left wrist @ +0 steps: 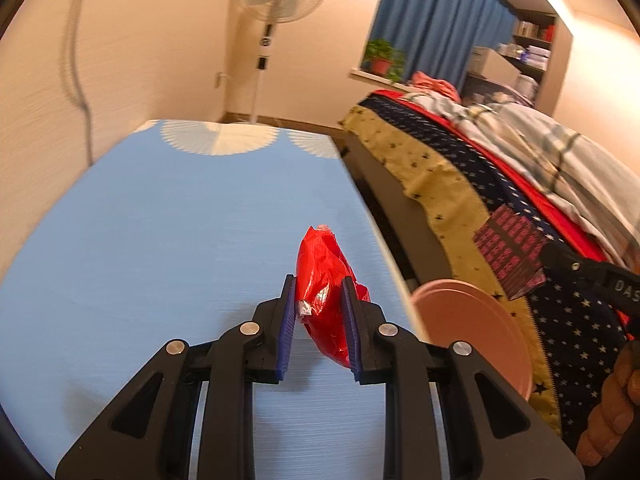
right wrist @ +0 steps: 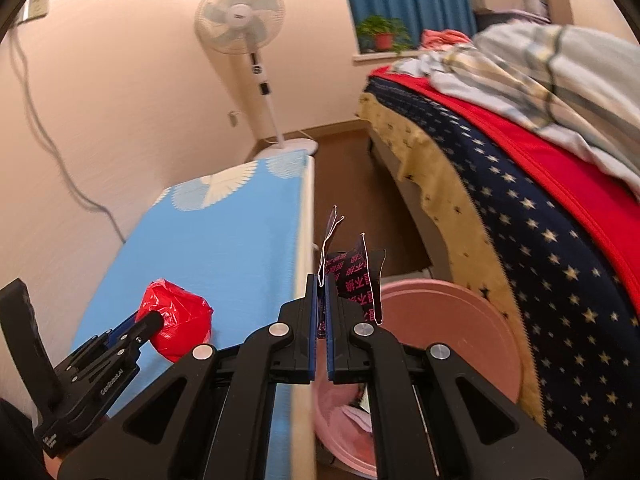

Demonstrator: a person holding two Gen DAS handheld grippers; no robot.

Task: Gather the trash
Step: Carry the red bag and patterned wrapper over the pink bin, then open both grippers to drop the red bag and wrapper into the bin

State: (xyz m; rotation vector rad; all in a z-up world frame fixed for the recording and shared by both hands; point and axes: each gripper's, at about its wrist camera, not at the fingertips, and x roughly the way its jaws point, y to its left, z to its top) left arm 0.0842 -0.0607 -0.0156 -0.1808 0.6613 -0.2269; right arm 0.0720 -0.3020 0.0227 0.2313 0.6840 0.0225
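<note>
Crumpled red plastic bag [left wrist: 326,288] and dark pink-printed wrapper [right wrist: 352,276], both gripper-held.

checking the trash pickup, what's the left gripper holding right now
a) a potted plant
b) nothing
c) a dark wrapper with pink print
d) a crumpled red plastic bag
d: the left gripper has its blue pads closed on the crumpled red plastic bag above the blue table; the dark printed wrapper is in the right gripper.
</note>
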